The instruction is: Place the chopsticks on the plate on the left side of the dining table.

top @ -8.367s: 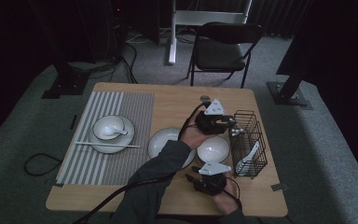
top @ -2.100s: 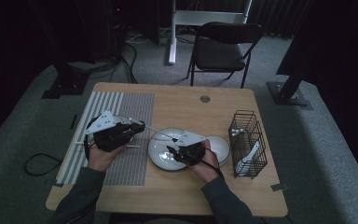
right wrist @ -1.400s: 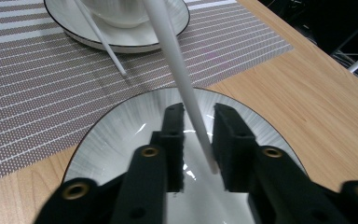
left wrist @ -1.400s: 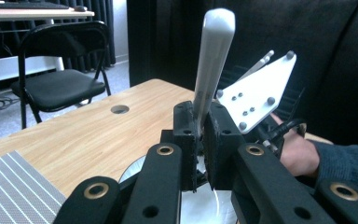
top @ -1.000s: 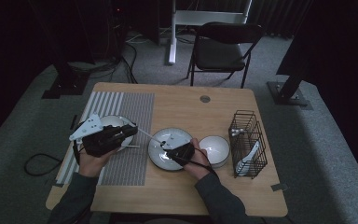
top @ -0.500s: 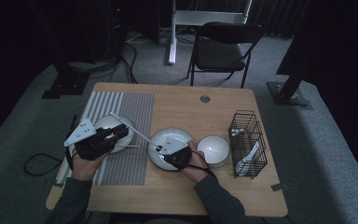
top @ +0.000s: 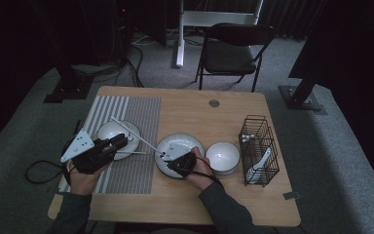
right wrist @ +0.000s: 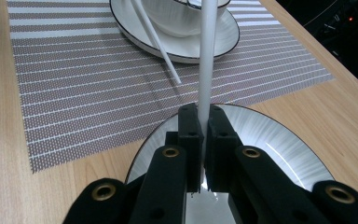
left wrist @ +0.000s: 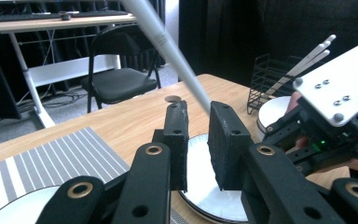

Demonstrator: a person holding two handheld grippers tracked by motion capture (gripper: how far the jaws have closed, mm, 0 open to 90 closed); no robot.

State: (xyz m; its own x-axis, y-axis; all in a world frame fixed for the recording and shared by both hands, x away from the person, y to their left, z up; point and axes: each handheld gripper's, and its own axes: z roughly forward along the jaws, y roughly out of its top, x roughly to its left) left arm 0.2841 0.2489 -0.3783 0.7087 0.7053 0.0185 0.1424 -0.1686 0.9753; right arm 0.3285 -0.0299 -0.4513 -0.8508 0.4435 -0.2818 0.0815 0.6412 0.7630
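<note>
A long white plastic chopstick (right wrist: 206, 60) is clamped between the shut jaws of the right gripper (right wrist: 199, 140), low over the white black-rimmed plate (right wrist: 279, 135), its far end angled toward the white bowl (top: 117, 131) on the grey striped placemat (top: 136, 170), presumably for laying there. The left gripper (left wrist: 196, 140) is held level, jaws slightly parted and empty beneath that chopstick.

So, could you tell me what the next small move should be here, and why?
Probably draw the left tongs back, clear of the chopstick. The right tongs are clamped on its end above the plate, while the left jaws have just been opening and stand apart, not pressing it, so it looks handed over.
</note>
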